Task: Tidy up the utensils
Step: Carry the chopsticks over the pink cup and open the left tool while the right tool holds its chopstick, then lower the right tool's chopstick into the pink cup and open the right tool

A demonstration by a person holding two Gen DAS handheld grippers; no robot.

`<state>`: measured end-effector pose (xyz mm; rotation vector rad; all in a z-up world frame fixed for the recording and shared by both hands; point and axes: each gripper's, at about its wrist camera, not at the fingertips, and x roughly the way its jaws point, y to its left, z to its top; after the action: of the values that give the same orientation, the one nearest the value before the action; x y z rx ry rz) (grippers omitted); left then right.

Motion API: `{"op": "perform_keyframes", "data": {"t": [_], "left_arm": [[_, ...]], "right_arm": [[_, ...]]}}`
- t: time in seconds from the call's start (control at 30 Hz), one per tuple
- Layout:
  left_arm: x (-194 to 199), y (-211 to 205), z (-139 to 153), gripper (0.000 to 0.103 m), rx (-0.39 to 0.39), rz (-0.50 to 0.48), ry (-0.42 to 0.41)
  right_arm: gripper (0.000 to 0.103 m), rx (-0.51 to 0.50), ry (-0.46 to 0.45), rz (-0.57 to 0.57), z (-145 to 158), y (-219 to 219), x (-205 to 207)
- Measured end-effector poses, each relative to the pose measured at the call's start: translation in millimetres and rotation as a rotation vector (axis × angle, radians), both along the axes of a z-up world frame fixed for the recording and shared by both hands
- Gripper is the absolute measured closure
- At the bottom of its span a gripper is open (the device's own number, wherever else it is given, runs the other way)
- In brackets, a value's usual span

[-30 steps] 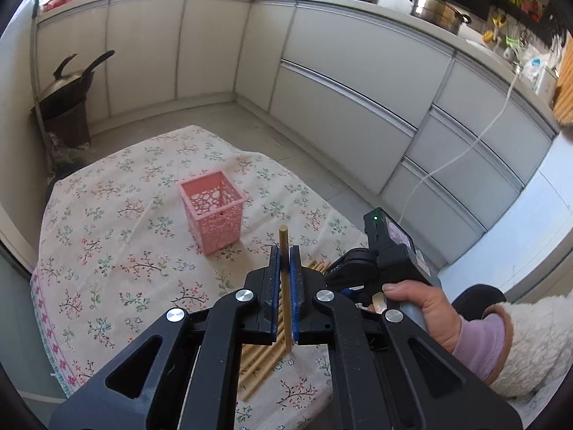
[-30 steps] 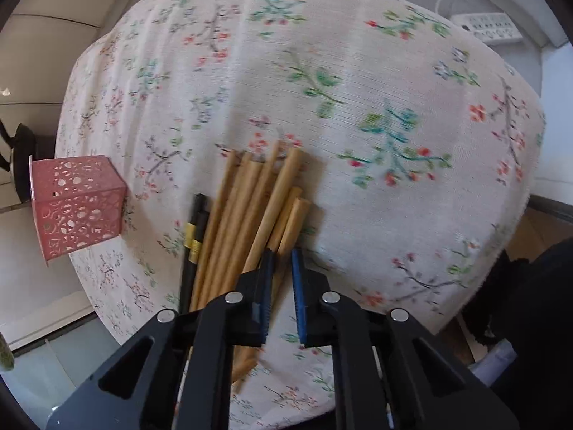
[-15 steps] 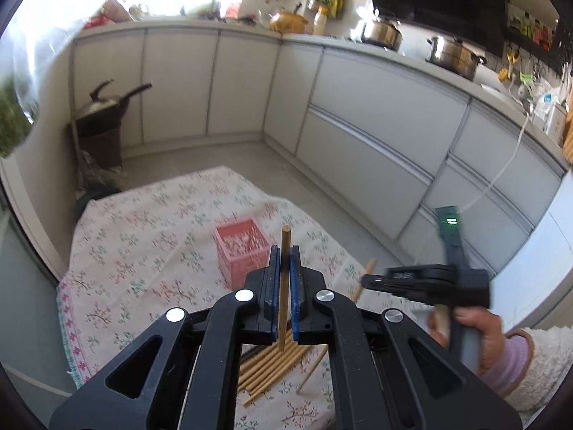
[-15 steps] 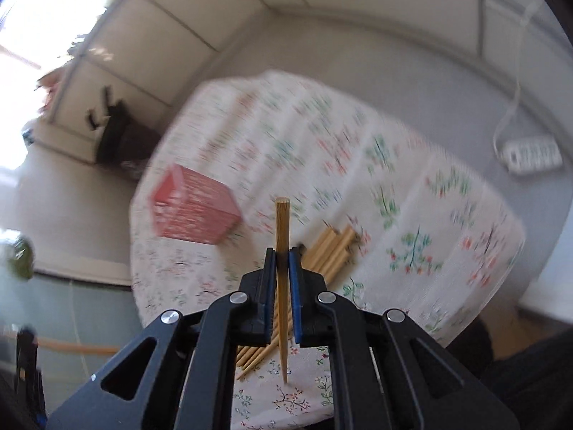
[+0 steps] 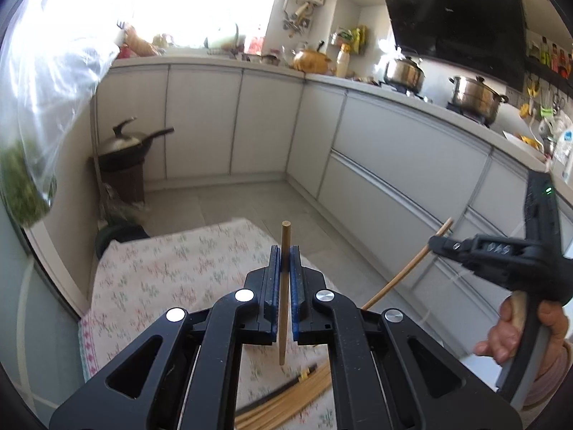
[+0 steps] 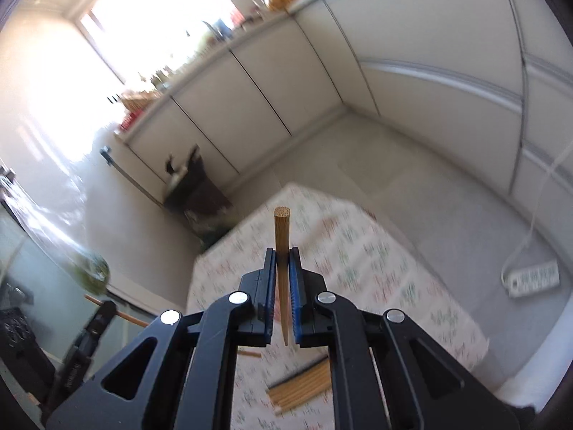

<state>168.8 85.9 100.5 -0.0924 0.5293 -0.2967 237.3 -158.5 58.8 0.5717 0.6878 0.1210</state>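
In the left wrist view my left gripper [image 5: 284, 255] is shut on a wooden chopstick [image 5: 284, 236] that stands upright between its blue pads, high over the floral tablecloth [image 5: 161, 279]. My right gripper [image 6: 283, 256] is shut on a second wooden chopstick [image 6: 282, 229], also upright. The left wrist view shows that right gripper [image 5: 435, 242] off to the right in a person's hand [image 5: 515, 322], its chopstick [image 5: 404, 272] slanting down. A pile of wooden chopsticks [image 6: 301, 387] and a black one [image 5: 304, 380] lie on the cloth below. The pink basket is out of sight.
White kitchen cabinets [image 5: 394, 165] run along the back and right. A black wok [image 5: 125, 147] sits on a stand in the corner. A power strip [image 6: 533, 279] lies on the floor right of the table. A plastic bag with greens [image 5: 25, 179] hangs at the left.
Both grippers have risen well above the table. The right one closed on a chopstick from the pile and lifted it upright. The pink basket has dropped out of both views.
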Motion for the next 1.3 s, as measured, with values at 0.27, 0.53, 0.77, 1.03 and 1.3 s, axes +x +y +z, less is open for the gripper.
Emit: {"op": "perform_keyframes", "data": {"t": [0.27, 0.53, 0.77, 1.03, 1.3], "left_arm": [[51.4, 3.5, -6.9, 0.099, -0.014, 0.091, -0.008], [81.8, 3.4, -54.2, 0.089, -0.008, 0.078, 0.049], [59.2, 31.1, -39.4, 0.085, -0.082, 0.146, -0.023], [48.3, 40.9, -26.8, 0.078, -0.101, 0.166, -0.051], [52.0, 33.2, -40.2, 0.075, -0.043, 0.153, 0.009]], "right_arm": [[0.095, -0.059, -0.067, 0.054, 25.0, 22.6, 54.5], [0.095, -0.153, -0.039, 0.14, -15.6, 63.3, 104.8], [0.095, -0.193, -0.029, 0.166, -35.1, 85.7, 115.0], [0.095, -0.224, 0.008, 0.18, -64.3, 108.8, 127.7], [0.088, -0.26, -0.02, 0.171, -70.1, 118.3, 116.0]]}}
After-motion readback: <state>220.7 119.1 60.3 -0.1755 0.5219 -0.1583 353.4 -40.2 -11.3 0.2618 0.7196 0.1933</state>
